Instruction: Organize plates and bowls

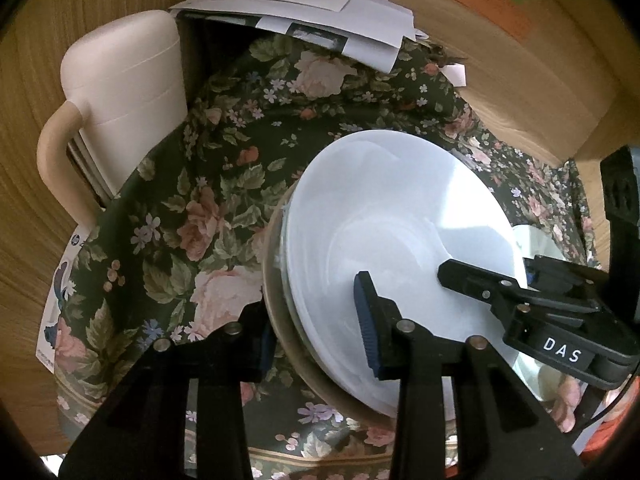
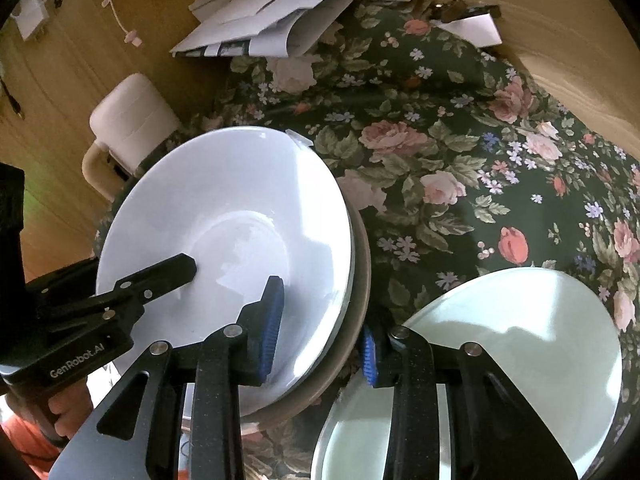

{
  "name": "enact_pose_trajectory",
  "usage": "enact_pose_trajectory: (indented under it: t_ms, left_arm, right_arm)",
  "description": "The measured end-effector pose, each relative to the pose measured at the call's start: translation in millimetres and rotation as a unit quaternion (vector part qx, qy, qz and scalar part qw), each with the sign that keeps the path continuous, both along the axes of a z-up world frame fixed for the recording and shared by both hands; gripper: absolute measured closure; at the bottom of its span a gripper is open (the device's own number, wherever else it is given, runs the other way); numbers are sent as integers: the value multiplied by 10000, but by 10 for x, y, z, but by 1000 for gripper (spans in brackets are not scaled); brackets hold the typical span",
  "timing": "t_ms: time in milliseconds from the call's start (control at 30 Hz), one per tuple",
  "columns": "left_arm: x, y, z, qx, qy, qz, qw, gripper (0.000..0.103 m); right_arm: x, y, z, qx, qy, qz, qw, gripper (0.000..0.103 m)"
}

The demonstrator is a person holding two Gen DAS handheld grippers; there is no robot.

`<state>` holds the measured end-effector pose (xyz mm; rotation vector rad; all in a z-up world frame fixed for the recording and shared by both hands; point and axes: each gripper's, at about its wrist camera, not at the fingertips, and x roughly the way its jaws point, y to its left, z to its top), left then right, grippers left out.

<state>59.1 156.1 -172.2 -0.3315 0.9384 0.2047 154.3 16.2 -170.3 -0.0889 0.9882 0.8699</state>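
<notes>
A stack of dishes sits on the floral tablecloth: a white bowl (image 1: 396,232) on top, with a grey-brown dish (image 1: 280,320) beneath it. The stack also shows in the right wrist view (image 2: 240,216). My left gripper (image 1: 316,336) straddles the stack's left rim, jaws open, one finger inside the bowl and one outside. My right gripper (image 2: 320,336) straddles the stack's right rim the same way, open. A pale green plate (image 2: 520,352) lies flat at the right, under my right gripper's outer finger. The right gripper also shows in the left wrist view (image 1: 464,276).
A cream plastic container with a handle (image 1: 120,100) stands at the table's back left. Loose white papers (image 1: 312,20) lie at the back. A wooden wall (image 1: 520,80) borders the table's back right. The floral tablecloth (image 2: 460,140) covers the table.
</notes>
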Motion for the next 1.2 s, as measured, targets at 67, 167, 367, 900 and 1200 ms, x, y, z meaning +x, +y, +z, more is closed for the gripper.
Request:
enact_pose_trajectory:
  t_ms: [67, 167, 367, 900, 1200]
  left_arm:
    - [2, -10, 18, -24, -18, 13, 10000, 67]
    - [13, -54, 86, 30, -112, 8, 9999, 67]
    - [58, -173, 259, 68, -337, -99, 9994, 67]
    - [253, -741, 391, -13, -528, -677, 9963, 67]
    - [304, -1050, 407, 11, -519, -971, 9939, 67]
  right_arm:
    - [-7, -33, 43, 59, -42, -44, 10000, 72]
    - [-18, -92, 107, 164, -84, -108, 9998, 72]
    - [-43, -281, 279, 343, -294, -291, 9986, 72]
    - [-23, -980, 408, 472, -468, -938, 9934, 72]
    - [-57, -1332, 369, 480, -467, -1205, 9904, 72]
